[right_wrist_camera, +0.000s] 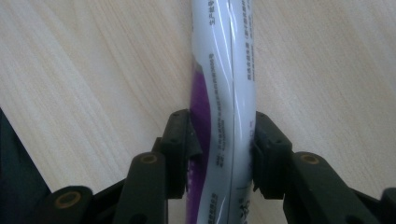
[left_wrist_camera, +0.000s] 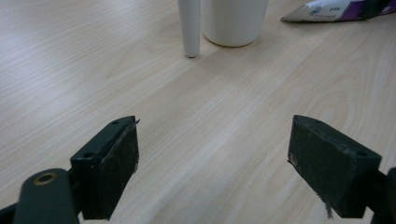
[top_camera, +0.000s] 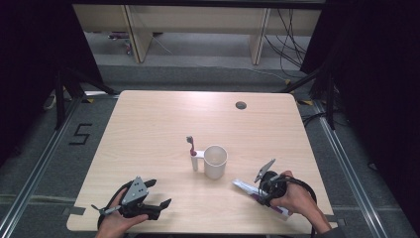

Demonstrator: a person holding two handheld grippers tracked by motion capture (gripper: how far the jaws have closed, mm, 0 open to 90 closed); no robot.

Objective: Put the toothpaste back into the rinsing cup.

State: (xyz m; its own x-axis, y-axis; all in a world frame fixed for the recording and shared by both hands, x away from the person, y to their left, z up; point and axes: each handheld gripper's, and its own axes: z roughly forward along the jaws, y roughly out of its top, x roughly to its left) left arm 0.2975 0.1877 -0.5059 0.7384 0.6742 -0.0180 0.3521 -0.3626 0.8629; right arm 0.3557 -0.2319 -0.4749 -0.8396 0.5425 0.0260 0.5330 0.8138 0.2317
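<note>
Down at the near right of the table [top_camera: 148, 124], the right gripper [right_wrist_camera: 223, 149] pinches a white-and-purple toothpaste tube [right_wrist_camera: 224, 84] lying flat on the wood, jaws pressed against its sides. Nearby, the left gripper [left_wrist_camera: 215, 163] rests with jaws spread wide, facing a white cup [top_camera: 215, 161] and the toothbrush [top_camera: 192, 151] standing beside it.

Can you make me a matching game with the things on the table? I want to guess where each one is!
Things:
1. cup
2. toothbrush
3. toothpaste tube
4. left gripper

Where or how:
A. squeezed between the right gripper's fingers
B. open, holding nothing
C. standing upright in a holder beside the cup
D. white, in the middle of the table

Pairs: 1-D, 2-C, 3-A, 4-B
</note>
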